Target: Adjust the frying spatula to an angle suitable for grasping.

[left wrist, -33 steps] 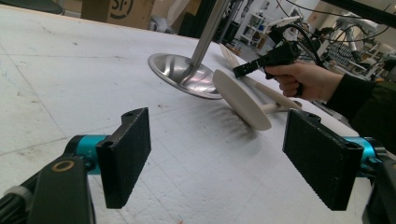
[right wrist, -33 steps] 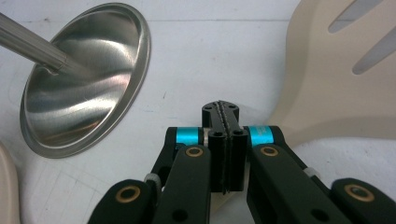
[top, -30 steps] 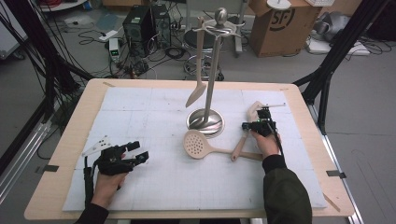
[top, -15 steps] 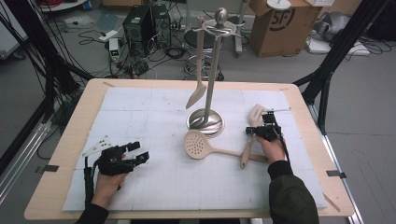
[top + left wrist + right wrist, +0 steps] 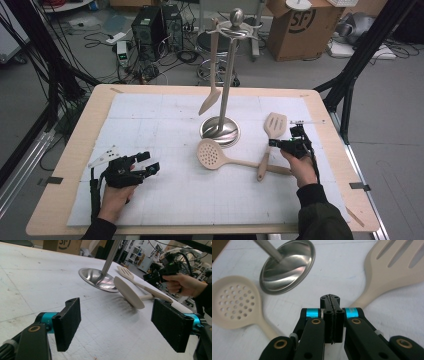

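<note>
A steel utensil stand (image 5: 220, 131) rises mid-table, with a beige spoon (image 5: 210, 97) hanging from one hook. A beige perforated skimmer (image 5: 210, 153) lies in front of its base, and its handle runs right under the handle of a beige slotted spatula (image 5: 274, 126). My right gripper (image 5: 274, 143) hovers just right of the spatula's handle. In the right gripper view its jaws (image 5: 331, 300) are shut together on nothing, with the spatula (image 5: 393, 266) and skimmer (image 5: 234, 305) beyond. My left gripper (image 5: 150, 167) rests at the near left, open and empty (image 5: 120, 325).
A white gridded mat (image 5: 150, 120) covers the wooden table (image 5: 75, 145). The stand's round base (image 5: 96, 278) and tall pole are the only upright obstacle. Cardboard boxes, cables and equipment sit on the floor behind the table.
My right gripper has drawn back toward the near edge and a little to the right, clear of the spatula's head. My left gripper has stayed put.
</note>
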{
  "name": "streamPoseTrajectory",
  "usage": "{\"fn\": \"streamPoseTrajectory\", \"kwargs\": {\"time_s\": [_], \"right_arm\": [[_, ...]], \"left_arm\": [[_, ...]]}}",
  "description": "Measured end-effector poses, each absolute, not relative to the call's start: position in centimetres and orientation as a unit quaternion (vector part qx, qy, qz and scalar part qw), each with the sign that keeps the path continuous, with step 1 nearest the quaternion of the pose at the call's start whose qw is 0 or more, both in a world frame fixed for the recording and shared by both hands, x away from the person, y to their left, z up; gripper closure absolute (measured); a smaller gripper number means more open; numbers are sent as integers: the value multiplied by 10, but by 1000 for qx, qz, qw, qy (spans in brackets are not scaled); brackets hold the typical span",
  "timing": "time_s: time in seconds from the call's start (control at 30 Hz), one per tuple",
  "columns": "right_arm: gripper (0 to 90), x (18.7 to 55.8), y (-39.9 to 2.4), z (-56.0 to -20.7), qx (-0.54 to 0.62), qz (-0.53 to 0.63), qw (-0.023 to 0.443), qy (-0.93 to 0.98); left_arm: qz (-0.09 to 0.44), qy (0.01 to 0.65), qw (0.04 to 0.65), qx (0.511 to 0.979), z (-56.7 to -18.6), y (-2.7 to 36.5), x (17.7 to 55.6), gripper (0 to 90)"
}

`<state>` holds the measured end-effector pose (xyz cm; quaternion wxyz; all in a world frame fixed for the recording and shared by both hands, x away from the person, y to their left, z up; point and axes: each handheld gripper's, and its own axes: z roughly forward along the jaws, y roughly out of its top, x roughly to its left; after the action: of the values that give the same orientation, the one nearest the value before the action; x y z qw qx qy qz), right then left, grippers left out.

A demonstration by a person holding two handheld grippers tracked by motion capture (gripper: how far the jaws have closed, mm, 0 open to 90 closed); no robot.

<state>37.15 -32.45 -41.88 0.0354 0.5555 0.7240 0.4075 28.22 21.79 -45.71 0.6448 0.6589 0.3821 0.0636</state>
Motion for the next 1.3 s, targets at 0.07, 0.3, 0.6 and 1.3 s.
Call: {"fn": "streamPoseTrajectory", "kwargs": {"time_s": [0.07,0.3,0.6,1.3], "right_arm": [[900,363,-328,-424,559,403,32,724],[900,348,-339,-441,572,401,14,716],[900,349,-326,-439,561,386,3,732],[898,360,-286,-435,523,378,-24,764]], "left_arm": [[64,382,645,659,-457,218,282,244],[63,382,645,658,-457,218,282,245],[64,384,645,658,-457,218,282,245],[65,383,646,657,-457,218,284,248]]}}
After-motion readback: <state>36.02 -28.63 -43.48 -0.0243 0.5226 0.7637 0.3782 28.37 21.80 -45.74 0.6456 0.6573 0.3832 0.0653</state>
